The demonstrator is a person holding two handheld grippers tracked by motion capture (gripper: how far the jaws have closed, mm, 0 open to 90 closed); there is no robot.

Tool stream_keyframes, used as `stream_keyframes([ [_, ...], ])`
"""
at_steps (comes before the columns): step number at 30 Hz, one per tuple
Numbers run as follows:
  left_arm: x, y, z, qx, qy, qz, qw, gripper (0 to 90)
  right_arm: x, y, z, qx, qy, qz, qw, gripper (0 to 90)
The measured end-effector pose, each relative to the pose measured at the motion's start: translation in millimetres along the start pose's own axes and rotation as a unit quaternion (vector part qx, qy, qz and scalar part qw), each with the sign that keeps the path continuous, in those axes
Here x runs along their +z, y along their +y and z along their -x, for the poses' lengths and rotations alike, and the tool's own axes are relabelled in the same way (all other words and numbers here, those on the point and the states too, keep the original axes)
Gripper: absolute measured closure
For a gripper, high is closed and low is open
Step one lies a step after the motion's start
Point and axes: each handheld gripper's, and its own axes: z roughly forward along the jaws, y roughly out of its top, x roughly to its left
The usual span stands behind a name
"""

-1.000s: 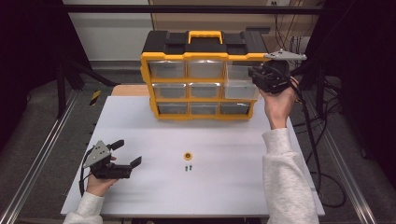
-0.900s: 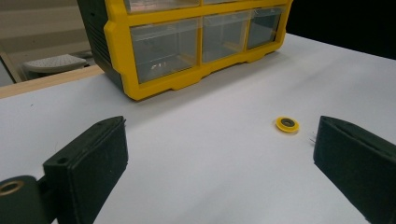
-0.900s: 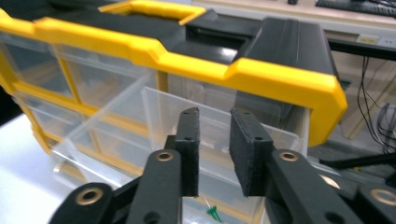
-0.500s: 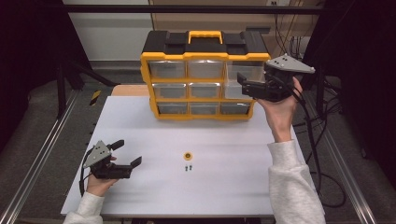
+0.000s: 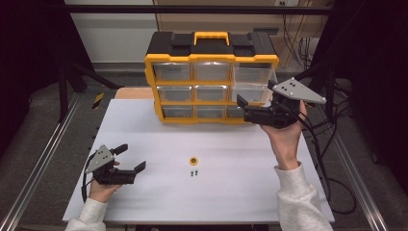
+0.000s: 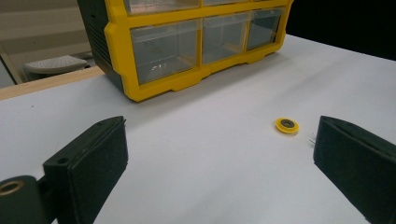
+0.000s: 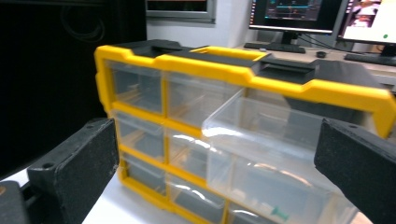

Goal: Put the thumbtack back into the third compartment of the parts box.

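Yellow-and-black organizer [image 5: 211, 79] standing at the table's [image 5: 144, 125] far edge, carry handle on top, three rows of three clear drawers facing the person. Top-right drawer [image 5: 254, 74] pulled partway out of its slot, front end toward the person, long axis running front to back, level. In the right gripper view, same drawer [image 7: 261, 126] jutting out past its neighbours, clear and seemingly bare inside, though glare hides part of it. Drawer below it [image 7: 280, 196] also forward, with a small teal-tipped piece lying near its front. Other drawers pushed flush; bottom row looking darker, contents too dim to name.

Right gripper [image 5: 243, 109] held up in front of the organizer's right column, near the bottom row, pointing left across the front. Jaws wide apart, just been opening, nothing between them, pads off the drawer.

Left gripper [image 5: 131, 158] low at the table's near left corner, pointing right, jaws wide, nothing held. Well apart from the organizer.

Yellow washer [image 5: 193, 160] flat on the table's middle, two small dark screws [image 5: 193, 173] just near of it. In the left gripper view, washer [image 6: 286, 125] lying ahead between the jaws' line of sight, nearer the right jaw, untouched.
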Motion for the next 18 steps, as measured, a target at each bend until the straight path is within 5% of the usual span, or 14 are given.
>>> stream_keyframes([
  [18, 0.1, 0.2, 0.5, 0.001, 0.0, 0.0, 1.0, 2.7, -1.8, -45.7, -28.4, 0.006, 0.033, -0.026, 0.9991, 0.4],
])
